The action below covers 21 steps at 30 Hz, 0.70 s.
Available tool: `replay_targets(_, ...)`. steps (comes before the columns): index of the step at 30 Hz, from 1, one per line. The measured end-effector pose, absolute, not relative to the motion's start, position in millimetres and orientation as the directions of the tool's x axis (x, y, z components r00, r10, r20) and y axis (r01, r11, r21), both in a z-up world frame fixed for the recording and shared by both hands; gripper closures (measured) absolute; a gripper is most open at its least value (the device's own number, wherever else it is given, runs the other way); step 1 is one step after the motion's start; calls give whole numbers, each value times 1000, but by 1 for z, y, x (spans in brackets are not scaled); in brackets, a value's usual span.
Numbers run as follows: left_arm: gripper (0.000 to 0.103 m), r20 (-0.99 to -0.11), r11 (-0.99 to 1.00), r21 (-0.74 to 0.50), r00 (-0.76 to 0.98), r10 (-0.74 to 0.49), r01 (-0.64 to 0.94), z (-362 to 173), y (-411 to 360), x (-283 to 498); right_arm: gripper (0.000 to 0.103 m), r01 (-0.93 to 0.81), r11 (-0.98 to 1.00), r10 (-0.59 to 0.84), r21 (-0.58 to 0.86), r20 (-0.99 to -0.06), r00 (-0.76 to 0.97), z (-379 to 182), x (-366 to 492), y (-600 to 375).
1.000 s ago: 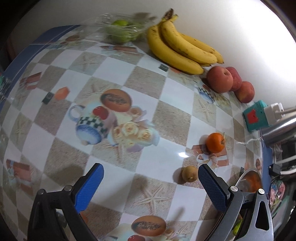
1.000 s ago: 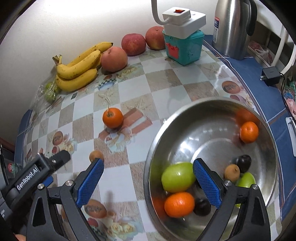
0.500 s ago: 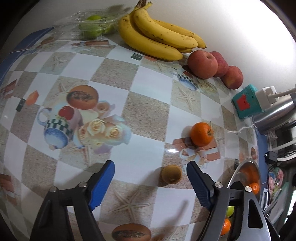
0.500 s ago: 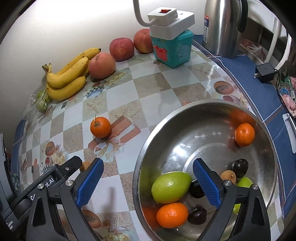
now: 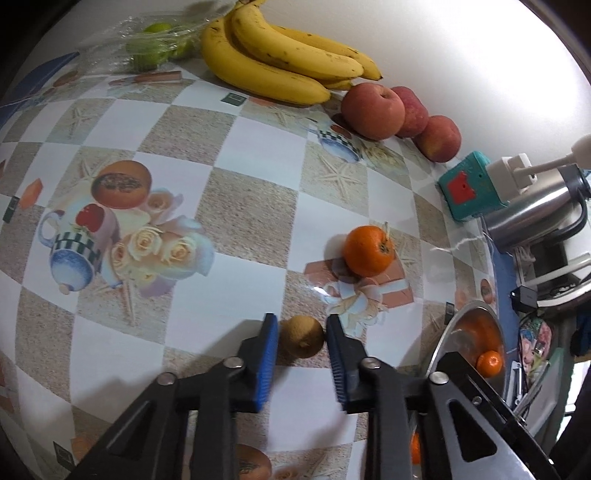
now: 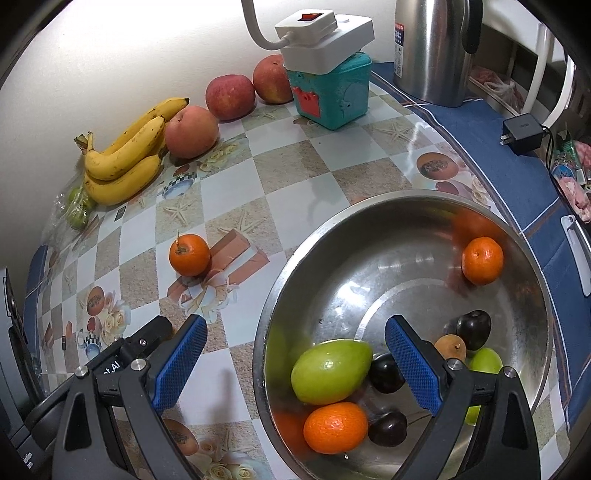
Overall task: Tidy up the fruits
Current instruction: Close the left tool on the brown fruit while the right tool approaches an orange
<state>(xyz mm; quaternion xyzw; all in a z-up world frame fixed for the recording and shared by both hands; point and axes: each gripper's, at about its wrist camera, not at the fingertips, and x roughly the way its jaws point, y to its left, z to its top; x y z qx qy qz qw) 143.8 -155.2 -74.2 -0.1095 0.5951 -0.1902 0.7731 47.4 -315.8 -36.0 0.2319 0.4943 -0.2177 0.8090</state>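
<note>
My left gripper (image 5: 302, 341) is shut on a small brown fruit (image 5: 301, 341) that rests on the tablecloth, with a pad touching each side. An orange (image 5: 367, 251) lies just beyond it; it also shows in the right wrist view (image 6: 189, 256). My right gripper (image 6: 295, 363) is open and empty, above the near rim of a steel bowl (image 6: 369, 258). The bowl holds a green mango (image 6: 330, 370), oranges (image 6: 482, 260), dark plums (image 6: 473, 328) and a small brown fruit (image 6: 450, 346). The left gripper's body (image 6: 110, 365) shows at the lower left.
Bananas (image 5: 280, 59), three red apples (image 5: 373, 107) and bagged green fruit (image 5: 151, 48) line the wall. A teal box (image 6: 332, 92) with a white power strip (image 6: 325, 35), a steel kettle (image 6: 432, 48) and a charger (image 6: 522, 133) stand at the back right.
My left gripper has moved forward and right to the small brown fruit and closed on it. My right gripper has drifted slightly over the bowl and stays open.
</note>
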Motion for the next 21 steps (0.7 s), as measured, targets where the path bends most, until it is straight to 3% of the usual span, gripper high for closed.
replay_targets(21, 76, -856, 906, -408, 297, -424, 116, -60, -130, 158, 6, 520, 845, -141, 128, -883, 447, -27, 63, -296)
